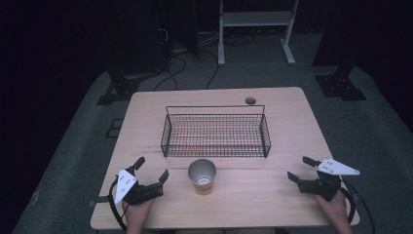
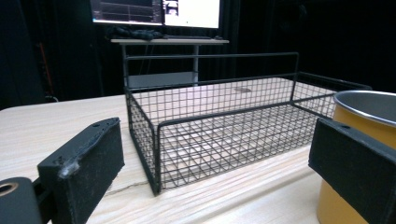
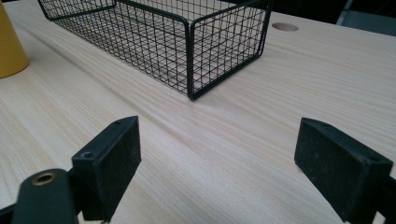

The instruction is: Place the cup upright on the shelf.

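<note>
A yellow cup (image 1: 202, 176) with a metal-grey inside stands upright near the table's front edge, just in front of a black wire basket (image 1: 215, 130) that holds nothing. My left gripper (image 1: 152, 169) rests open to the cup's left, its jaws spread wide. From the left gripper view the cup (image 2: 362, 116) sits behind the right jaw and the basket (image 2: 224, 126) lies ahead. My right gripper (image 1: 301, 168) is open at the table's right front, well apart from the cup. In the right gripper view the basket (image 3: 187, 37) is ahead and the cup (image 3: 9, 46) is at the left edge.
The light wooden table (image 1: 146, 112) has a round cable hole (image 1: 250, 101) behind the basket. Beyond the table, a white stand (image 1: 255, 29) and cables lie on the dark floor. A desk with monitors (image 2: 159, 11) is seen far behind the basket.
</note>
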The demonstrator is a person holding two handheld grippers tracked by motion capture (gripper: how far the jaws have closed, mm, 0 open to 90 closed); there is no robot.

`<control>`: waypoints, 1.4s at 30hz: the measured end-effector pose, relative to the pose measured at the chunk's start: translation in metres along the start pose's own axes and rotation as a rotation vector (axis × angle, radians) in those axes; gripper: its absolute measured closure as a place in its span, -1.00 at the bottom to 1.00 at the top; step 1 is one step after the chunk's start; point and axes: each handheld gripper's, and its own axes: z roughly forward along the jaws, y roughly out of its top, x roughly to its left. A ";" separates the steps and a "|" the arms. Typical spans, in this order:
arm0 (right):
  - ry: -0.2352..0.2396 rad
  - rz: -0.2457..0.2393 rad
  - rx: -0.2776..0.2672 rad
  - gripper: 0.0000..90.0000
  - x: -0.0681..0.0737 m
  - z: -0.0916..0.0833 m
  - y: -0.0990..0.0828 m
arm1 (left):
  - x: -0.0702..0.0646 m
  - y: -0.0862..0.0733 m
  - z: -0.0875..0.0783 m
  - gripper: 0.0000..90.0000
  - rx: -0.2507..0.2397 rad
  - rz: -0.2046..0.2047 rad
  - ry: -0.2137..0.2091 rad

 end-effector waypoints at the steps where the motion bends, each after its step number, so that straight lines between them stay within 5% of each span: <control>1: 0.000 0.000 0.000 -0.70 0.000 0.000 0.000 | -0.001 0.000 0.000 -0.95 0.001 0.005 -0.005; 17: 0.002 0.000 0.000 -0.70 0.000 0.000 0.000 | -0.014 0.001 0.004 -0.95 -0.002 0.036 -0.073; 31: -0.003 0.009 0.005 -0.70 0.000 0.001 0.000 | -0.014 0.010 0.003 -0.95 -0.022 0.012 -0.102; 42: -0.004 0.008 0.005 -0.70 0.000 0.001 0.000 | -0.026 0.009 -0.004 -0.95 0.017 0.048 -0.167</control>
